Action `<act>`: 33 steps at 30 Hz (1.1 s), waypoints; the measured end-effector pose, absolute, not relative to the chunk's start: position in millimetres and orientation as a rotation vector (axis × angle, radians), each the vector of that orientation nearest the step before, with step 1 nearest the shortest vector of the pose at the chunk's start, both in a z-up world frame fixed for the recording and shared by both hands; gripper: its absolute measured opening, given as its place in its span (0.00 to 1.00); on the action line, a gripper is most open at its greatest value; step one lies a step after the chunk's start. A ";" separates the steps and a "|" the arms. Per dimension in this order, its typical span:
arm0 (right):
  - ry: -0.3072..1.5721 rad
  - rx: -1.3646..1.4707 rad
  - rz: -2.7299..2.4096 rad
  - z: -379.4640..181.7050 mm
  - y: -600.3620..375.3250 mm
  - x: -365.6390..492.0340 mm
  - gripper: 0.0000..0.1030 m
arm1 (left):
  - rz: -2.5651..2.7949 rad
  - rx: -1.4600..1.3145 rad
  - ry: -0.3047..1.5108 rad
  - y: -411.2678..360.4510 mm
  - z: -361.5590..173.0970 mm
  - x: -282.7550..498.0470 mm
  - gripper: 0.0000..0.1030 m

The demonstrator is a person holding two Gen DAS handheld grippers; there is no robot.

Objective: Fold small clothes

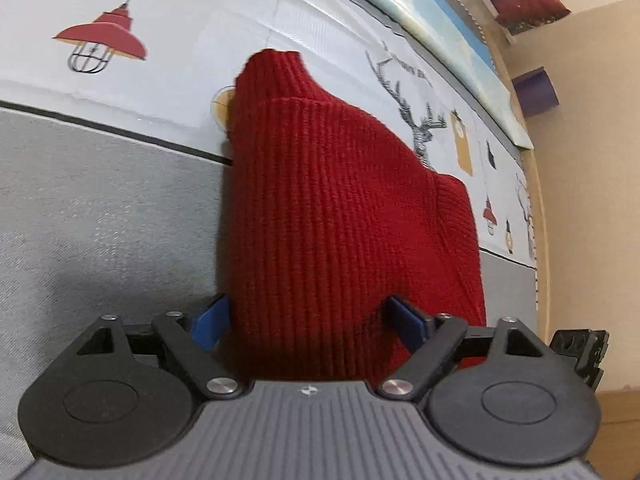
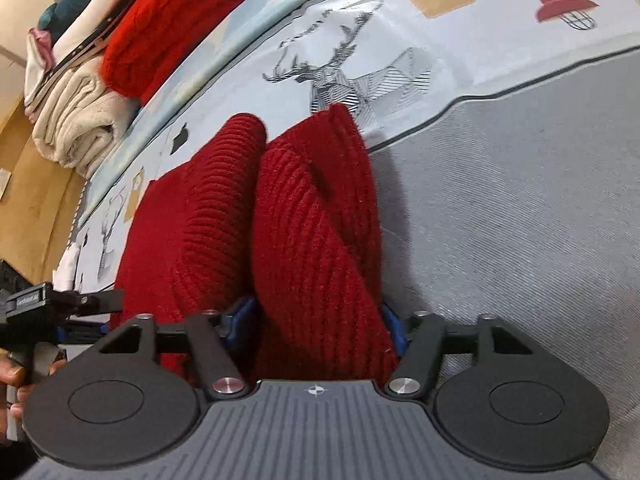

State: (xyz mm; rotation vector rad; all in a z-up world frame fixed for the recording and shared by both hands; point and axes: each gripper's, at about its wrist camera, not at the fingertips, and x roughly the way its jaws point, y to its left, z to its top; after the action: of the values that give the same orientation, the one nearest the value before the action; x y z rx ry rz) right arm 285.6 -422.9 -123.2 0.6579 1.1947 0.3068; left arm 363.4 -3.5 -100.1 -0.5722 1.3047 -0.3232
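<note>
both grippers, left [image 1: 306,320] and right [image 2: 316,324], stand parted astride folds of the red sweater [image 1: 340,208]

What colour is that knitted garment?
Deep red, ribbed knit sweater; clearest in the left wrist view.

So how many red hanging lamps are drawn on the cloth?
2 in the left wrist view: a big red lamp at upper left, a tiny one near the right edge. The red sweater may hide others.

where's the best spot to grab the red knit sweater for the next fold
Grip the red knit sweater by its thick near edge, coming from the near side, low over the grey cloth. The knit is bunched into two rolls there, so wide jaws can bite a whole layer; the far end lies flat.
</note>
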 end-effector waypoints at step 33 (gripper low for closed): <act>1.083 0.324 0.386 -59.2 -306.5 295.0 0.54 | -0.255 0.071 1.075 44.3 -38.7 311.0 0.74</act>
State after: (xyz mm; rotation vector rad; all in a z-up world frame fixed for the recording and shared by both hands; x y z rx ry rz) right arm 295.0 -306.6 -59.2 0.3237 1.0835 0.3861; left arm 311.0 44.3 -38.7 0.0708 1.0753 -0.2548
